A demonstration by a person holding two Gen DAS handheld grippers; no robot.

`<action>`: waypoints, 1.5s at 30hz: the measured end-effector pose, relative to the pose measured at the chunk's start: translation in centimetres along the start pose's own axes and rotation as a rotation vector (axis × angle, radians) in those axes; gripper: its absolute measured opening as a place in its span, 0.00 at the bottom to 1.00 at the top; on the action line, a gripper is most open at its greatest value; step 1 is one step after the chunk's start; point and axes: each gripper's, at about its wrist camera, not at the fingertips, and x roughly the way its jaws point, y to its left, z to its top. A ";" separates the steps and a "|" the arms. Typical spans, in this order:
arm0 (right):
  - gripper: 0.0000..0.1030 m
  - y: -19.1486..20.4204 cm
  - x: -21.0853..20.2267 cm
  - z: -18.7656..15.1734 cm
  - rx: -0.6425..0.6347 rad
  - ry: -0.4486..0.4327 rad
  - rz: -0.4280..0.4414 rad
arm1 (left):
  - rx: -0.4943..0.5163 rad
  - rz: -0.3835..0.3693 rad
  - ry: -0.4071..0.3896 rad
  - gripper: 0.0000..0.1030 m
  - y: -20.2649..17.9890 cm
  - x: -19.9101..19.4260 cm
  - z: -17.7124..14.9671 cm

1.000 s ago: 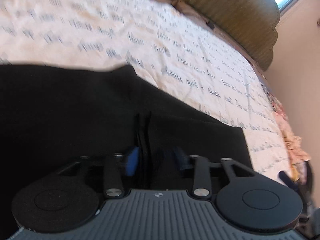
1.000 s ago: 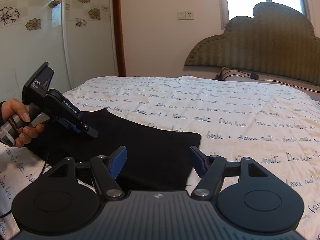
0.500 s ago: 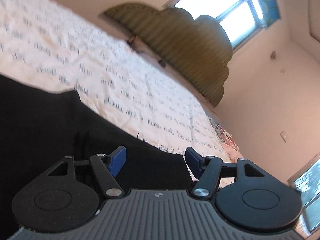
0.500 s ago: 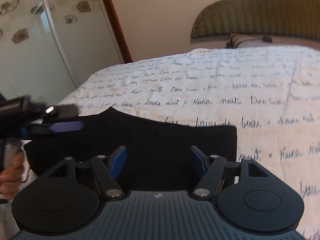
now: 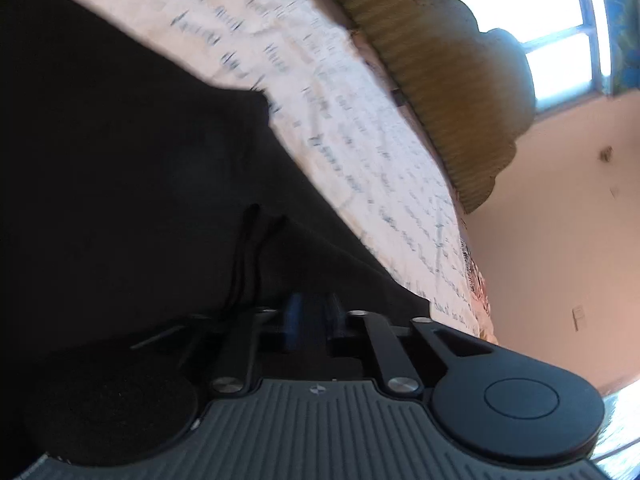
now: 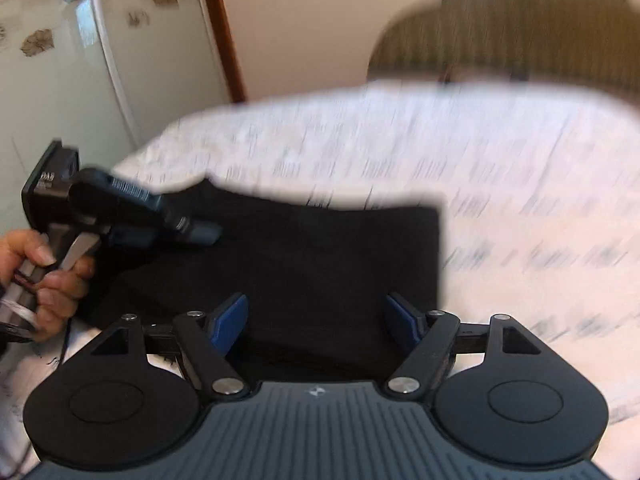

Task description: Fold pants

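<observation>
Step in hand: I judge this as taking hold for the next fold. The black pants (image 6: 304, 264) lie flat on the bed as an already-folded rectangle, and both tongs are low over its near edge.

Left gripper (image 5: 314, 316): its jaws have just been closing and now stand narrow, with dark cloth bunched right at the tips. The view is blurred, so I cannot tell whether the pads actually press the fabric.

Right gripper (image 6: 316, 320): jaws spread wide and have just opened a little further. The near hem of the pants sits between the blue pads (image 6: 230, 322), but nothing is pinched.

Hand: a person's left hand (image 6: 44, 276) squeezes the trigger handle of the left tool at the left side of the pants.

Next move, as I read it: the right jaws must come down onto the hem and close, so both corners lift together (one-sided lifting would skew the stack).

Materials: the pants are matte, soft and limp, layered, with a straight right edge. The bedsheet (image 6: 500, 168) is pale with cursive script print. The headboard (image 5: 448, 80) is ribbed olive fabric with a scalloped outline.
</observation>
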 end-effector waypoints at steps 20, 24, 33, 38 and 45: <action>0.73 0.6 0.7 -2.5 -0.344 0.145 -0.182 | 0.328 0.086 -0.066 0.82 -4.8 -1.0 -5.8; 0.73 -0.4 1.8 -2.5 -0.289 0.161 -0.209 | 0.435 0.080 -0.098 0.85 -4.9 -0.6 -7.0; 0.84 0.5 0.9 -3.4 -0.357 0.125 -0.216 | 0.485 0.051 -0.118 0.87 -4.4 -0.7 -7.8; 0.26 -0.3 1.6 -3.1 -0.300 0.183 -0.133 | 0.484 0.044 -0.117 0.87 -4.3 -0.7 -7.7; 0.26 -1.0 1.5 -3.0 -0.287 0.206 -0.108 | 0.482 0.035 -0.116 0.87 -4.1 -0.7 -7.5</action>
